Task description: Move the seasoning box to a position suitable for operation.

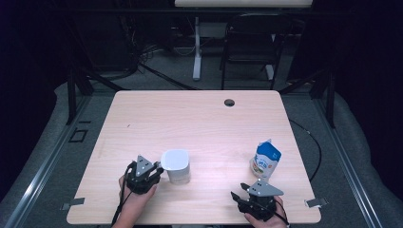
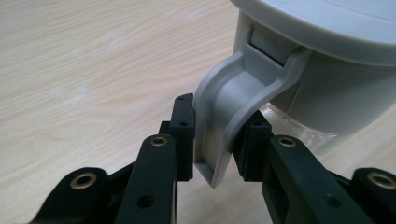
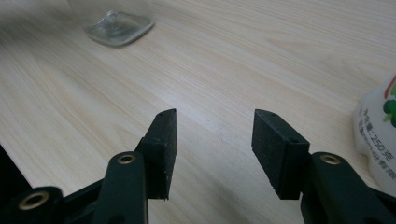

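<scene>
Jug point(image 1: 176, 166) upright, handle point(image 2: 229, 112) toward left tongs point(image 2: 215, 135).

Left gripper point(image 2: 212, 135) clamped (low); right gripper point(image 3: 212, 140) agape

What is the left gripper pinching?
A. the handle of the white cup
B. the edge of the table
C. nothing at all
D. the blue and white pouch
A: in the left gripper view the left gripper has its two black jaws closed on either side of the handle of the white cup, while the blue and white pouch stands apart near the right gripper.
</scene>
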The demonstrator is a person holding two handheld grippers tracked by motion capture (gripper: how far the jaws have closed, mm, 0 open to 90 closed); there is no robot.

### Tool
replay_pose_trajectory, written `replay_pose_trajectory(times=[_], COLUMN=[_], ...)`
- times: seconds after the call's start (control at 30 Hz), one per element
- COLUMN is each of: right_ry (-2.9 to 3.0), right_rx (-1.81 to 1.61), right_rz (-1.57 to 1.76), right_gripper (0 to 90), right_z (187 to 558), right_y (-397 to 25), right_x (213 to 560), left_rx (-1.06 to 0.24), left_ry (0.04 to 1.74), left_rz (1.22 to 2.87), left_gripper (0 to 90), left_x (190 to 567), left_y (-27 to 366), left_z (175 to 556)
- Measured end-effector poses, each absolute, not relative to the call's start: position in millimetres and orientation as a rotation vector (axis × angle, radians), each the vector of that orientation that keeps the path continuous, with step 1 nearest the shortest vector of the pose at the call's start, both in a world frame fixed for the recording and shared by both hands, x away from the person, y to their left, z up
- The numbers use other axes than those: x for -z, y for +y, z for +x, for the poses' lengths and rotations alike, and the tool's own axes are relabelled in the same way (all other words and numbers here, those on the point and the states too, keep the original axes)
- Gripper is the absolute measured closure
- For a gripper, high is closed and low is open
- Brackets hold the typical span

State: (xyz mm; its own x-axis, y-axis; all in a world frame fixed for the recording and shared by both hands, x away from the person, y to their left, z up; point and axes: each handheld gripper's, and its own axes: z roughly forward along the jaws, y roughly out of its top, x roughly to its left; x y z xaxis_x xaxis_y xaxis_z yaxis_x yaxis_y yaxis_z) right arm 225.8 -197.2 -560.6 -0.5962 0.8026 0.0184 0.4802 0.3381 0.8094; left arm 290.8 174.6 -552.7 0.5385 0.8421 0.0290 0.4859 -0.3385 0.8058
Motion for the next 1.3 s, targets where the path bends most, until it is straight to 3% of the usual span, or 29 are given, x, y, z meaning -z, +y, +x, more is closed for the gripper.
replay_pose_trajectory(times=[0.5, 1.1, 1.3], right_ry=[2.266, 2.275, 2.268], right_rx=[-1.146, -1.152, -1.157], right_rz=[1.080, 1.068, 1.067], right_gripper=[51.2, 51.3, 51.3], right_z=[238, 239, 239], right_y=[-174, -168, -170], right_x=[561, 563, 561], left_rx=[-0.554, -0.529, -0.456], left_ry=[1.009, 0.978, 0.991], left_rz=[2.032, 2.025, 1.994], left_gripper=[72.5, 72.3, 66.9], left_x=[553, 554, 553], left_y=[156, 144, 149], left_z=[263, 260, 263])
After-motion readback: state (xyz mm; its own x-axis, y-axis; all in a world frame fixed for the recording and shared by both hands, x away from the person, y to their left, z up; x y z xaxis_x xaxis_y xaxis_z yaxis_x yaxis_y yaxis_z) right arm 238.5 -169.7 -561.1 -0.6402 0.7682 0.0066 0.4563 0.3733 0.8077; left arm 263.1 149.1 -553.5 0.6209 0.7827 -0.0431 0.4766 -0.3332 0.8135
